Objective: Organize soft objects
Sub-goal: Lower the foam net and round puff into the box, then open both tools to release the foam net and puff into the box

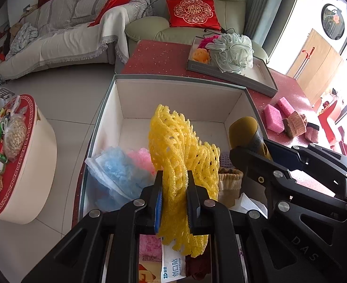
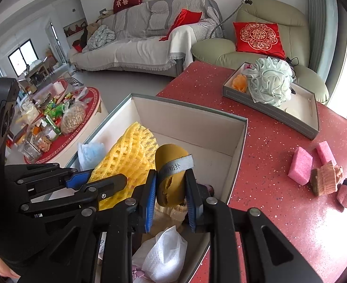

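My left gripper [image 1: 174, 184] is shut on a yellow foam fruit net [image 1: 180, 146] and holds it over the open white box [image 1: 173, 101]. It also shows in the right wrist view [image 2: 128, 155]. My right gripper [image 2: 171, 179] is shut on a mustard-yellow makeup puff [image 2: 171, 165] with a grey ribbon, over the same box [image 2: 192, 115]. That puff shows at the right of the left wrist view [image 1: 244, 129]. Inside the box lie a blue mesh piece [image 1: 117, 169], a pink one [image 1: 141, 158], a white foam bag [image 2: 166, 254] and a plaster packet [image 1: 173, 266].
A grey tray [image 2: 277, 115] on the red table holds a pale green bath pouf [image 2: 270, 82] and an orange flower. Pink sponges [image 2: 300, 167] and a woven piece [image 2: 326, 179] lie on the table at right. A round side table [image 1: 20, 153] with snacks stands left.
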Tool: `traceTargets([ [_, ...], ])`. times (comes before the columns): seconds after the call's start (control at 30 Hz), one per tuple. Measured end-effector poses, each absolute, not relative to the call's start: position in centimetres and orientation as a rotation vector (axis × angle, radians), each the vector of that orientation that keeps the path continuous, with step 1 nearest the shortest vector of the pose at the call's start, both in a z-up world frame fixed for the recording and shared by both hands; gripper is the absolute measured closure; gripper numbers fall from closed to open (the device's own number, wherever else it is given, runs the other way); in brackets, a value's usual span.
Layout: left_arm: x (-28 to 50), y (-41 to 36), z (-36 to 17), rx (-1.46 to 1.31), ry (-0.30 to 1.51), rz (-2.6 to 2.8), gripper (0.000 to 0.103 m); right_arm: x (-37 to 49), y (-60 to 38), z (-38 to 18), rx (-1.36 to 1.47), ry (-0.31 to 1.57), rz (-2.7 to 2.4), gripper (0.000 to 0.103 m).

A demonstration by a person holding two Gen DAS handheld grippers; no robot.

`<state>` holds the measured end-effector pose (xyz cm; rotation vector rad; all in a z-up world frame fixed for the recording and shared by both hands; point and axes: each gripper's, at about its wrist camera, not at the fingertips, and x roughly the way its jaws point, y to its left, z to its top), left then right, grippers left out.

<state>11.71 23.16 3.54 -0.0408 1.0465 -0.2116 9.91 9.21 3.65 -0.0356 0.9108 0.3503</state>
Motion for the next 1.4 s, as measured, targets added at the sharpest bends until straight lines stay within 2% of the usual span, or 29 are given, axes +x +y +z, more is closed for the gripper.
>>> traceTargets([
  [0.1,11.6,23.1,3.5,-0.037,1.048,-0.209,0.086,9.9,9.1,3.7,-0.033,0.913,0.345,0.075],
  [0.2,11.5,23.0,3.8,-0.031,1.037,-0.202,0.086,10.0,8.8,3.7,-0.024,0.918,0.337,0.063],
  [0.23,11.5,23.1,3.8,-0.027,1.034,-0.199,0.084,10.1,8.7,3.8,-0.024,0.926,0.333,0.055],
  [0.27,11.4,23.2,3.9,-0.026,1.034,-0.200,0.076,10.1,8.4,3.8,-0.021,0.925,0.328,0.052],
  [0.3,11.3,23.3,3.9,-0.029,1.034,-0.199,0.071,10.1,8.2,3.9,-0.015,0.918,0.327,0.051],
  [0.37,11.1,23.6,4.1,-0.027,1.031,-0.178,0.052,10.1,7.7,4.2,0.005,0.917,0.328,0.051],
  [0.8,8.9,22.6,5.5,0.006,1.007,-0.232,0.050,8.0,7.8,5.5,0.015,0.886,0.357,0.051],
  [0.83,8.8,22.6,5.5,0.004,1.012,-0.234,0.043,7.9,7.8,5.5,0.013,0.888,0.356,0.051],
  [0.87,8.7,22.6,5.4,0.003,1.017,-0.234,0.028,7.8,7.8,5.5,0.011,0.891,0.356,0.051],
  [0.9,8.5,22.6,5.4,0.003,1.020,-0.234,0.024,7.7,7.8,5.5,0.013,0.894,0.357,0.051],
  [1.4,6.5,22.4,5.4,0.050,1.057,-0.191,0.023,5.8,7.3,5.8,0.020,0.906,0.366,0.051],
])
